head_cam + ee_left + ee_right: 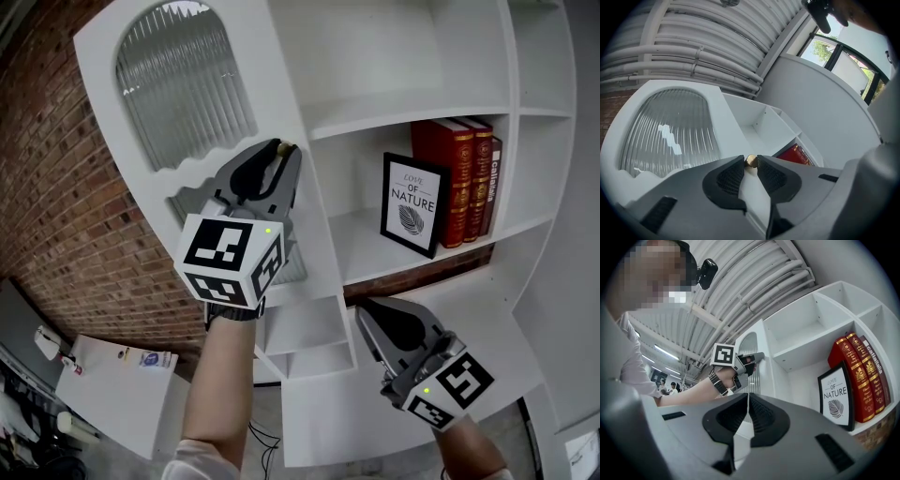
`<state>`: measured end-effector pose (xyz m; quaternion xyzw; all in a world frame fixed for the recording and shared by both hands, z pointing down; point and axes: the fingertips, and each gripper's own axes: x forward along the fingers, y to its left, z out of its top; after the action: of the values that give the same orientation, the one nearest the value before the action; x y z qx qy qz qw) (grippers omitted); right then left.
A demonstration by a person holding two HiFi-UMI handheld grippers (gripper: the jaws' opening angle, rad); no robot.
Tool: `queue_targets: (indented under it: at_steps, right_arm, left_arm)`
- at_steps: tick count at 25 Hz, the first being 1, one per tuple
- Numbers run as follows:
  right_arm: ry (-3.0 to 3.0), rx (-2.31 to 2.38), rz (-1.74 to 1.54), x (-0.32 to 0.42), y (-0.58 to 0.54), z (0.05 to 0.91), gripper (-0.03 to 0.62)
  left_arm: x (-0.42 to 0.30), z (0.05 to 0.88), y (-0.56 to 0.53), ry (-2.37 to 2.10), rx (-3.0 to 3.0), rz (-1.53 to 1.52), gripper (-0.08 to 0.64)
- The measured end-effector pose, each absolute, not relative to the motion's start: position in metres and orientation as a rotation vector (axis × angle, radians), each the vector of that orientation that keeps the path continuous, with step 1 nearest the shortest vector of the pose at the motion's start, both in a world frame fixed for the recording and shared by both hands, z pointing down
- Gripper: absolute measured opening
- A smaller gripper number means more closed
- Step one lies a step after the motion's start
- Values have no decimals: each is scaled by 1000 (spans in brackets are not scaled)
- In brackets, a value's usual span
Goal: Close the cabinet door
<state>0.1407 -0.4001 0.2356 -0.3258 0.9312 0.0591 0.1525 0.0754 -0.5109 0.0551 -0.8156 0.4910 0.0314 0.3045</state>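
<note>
We judge that the closing has not yet finished: the cabinet door (183, 80), white with a ribbed glass pane, stands swung out from the shelves, and it lies just in front of the left tool (281, 155), to that tool's left side. The left tool is clenched on the small brass knob (751, 160), which sits between the very ends of its two pads. The right tool (361, 309) hangs lower, near the cabinet front, with its jaws pressed together and nothing between them. The main risk, as we see it, is the thin grip. Only the pad ends hold the round knob, so if the hand pushes in a straight line while the door turns on its hinge, the knob may slide out and the door may stop half way or swing free. A second risk is the right tool: it is close to the open front, and the moving door could strike it if it does not draw away. The left gripper view alone shows the knob between the pads, while the head view hides most of that contact behind the tool body. The head view gives the framed picture (412, 203) and the red books (464, 178) on the shelf beyond the right tool. The right gripper view shows the left tool from the side, at the door's edge.
</note>
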Motion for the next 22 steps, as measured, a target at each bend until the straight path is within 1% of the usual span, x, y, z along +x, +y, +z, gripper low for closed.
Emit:
queue_targets:
  at_steps: [10, 22]
  right_arm:
    - [2667, -948, 151, 147, -405, 236, 20]
    - [2695, -946, 134, 137, -394, 242, 20]
  left_arm:
    - [74, 54, -518, 1318, -2141, 86, 94]
    - [73, 52, -508, 1262, -2175, 103, 97]
